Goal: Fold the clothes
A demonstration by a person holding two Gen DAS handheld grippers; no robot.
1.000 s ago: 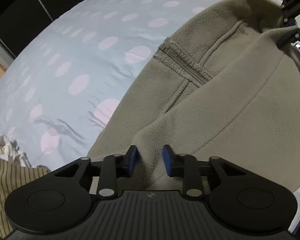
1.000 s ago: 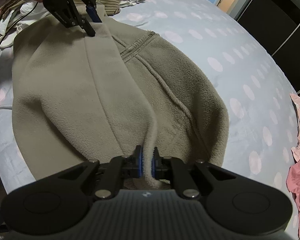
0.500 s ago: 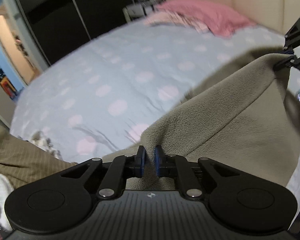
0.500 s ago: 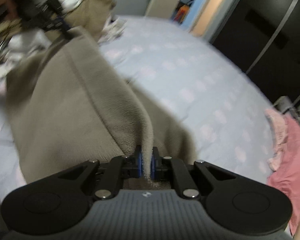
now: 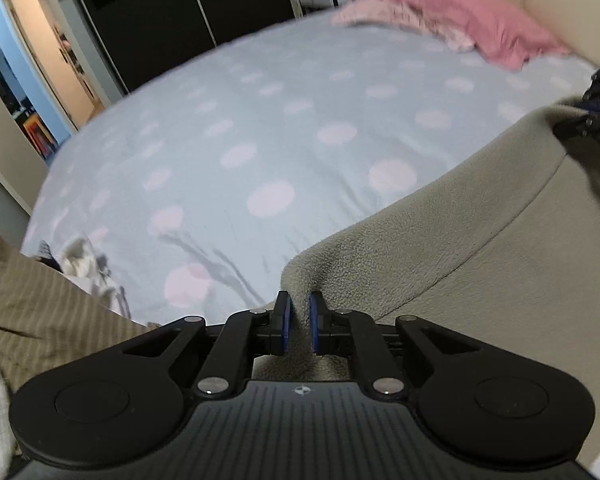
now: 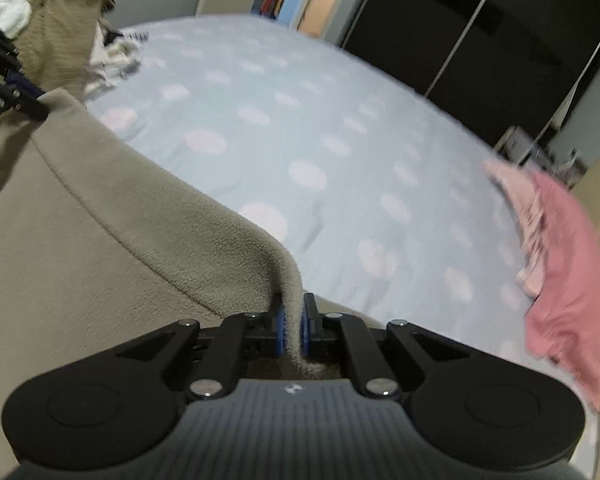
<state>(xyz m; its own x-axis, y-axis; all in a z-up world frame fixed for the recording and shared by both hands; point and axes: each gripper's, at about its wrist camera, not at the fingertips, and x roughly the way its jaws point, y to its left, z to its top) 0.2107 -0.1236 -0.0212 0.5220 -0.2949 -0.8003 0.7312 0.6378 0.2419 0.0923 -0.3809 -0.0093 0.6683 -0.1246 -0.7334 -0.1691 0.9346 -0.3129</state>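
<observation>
Left gripper (image 5: 298, 322) and right gripper (image 6: 294, 330) each pinch one end of the beige fleece garment's (image 5: 440, 240) hem above the dotted bedsheet (image 5: 280, 132); keeping the hem taut and level should yield a straight fold.

Fuzzy, matt beige fleece garment (image 5: 440, 248); smooth cotton-like dotted bedsheet (image 5: 260, 128); matt black plastic grippers with shiny metal rivets; soft pink cloth (image 6: 560, 264).

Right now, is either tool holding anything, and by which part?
Both: the left tool and right tool each pinch the hem edge of the beige fleece garment, one at each end.
</observation>
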